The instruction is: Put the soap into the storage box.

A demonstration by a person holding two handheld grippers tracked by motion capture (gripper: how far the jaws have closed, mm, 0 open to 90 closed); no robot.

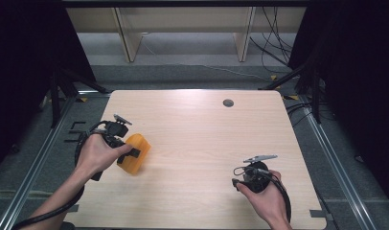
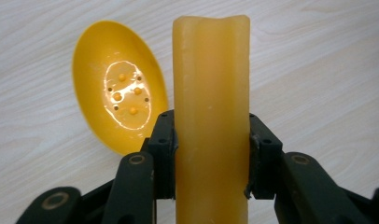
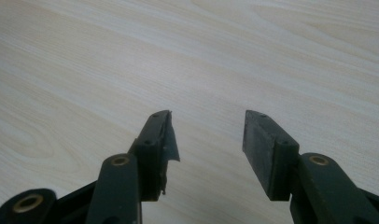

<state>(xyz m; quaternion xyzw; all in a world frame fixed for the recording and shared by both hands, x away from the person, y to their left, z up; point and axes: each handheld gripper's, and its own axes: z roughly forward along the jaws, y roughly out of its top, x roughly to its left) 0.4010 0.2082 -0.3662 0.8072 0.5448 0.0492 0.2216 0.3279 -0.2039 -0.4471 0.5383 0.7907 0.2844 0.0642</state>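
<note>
My left gripper [image 2: 211, 121] is shut on an amber-yellow soap bar [image 2: 211, 60], its pads pressing the bar's two long sides. The bar stands up between the jaws, held just above the table. Beside it, to the left in the left gripper view, a yellow oval soap dish [image 2: 117, 102] with small drain holes lies on the wood. From above, the left gripper [image 1: 131, 153] and the yellow soap bar [image 1: 137, 155] sit near the table's left edge. My right gripper [image 3: 207, 126] is open over bare wood, seen at the front right [image 1: 240, 181].
The light wooden table [image 1: 207, 129] has a round cable hole [image 1: 228, 102] near its far edge. Metal rails run along both sides on the floor, with dark curtains and cables [image 1: 274, 43] beyond them. Wooden shelf legs [image 1: 128, 40] stand behind the table.
</note>
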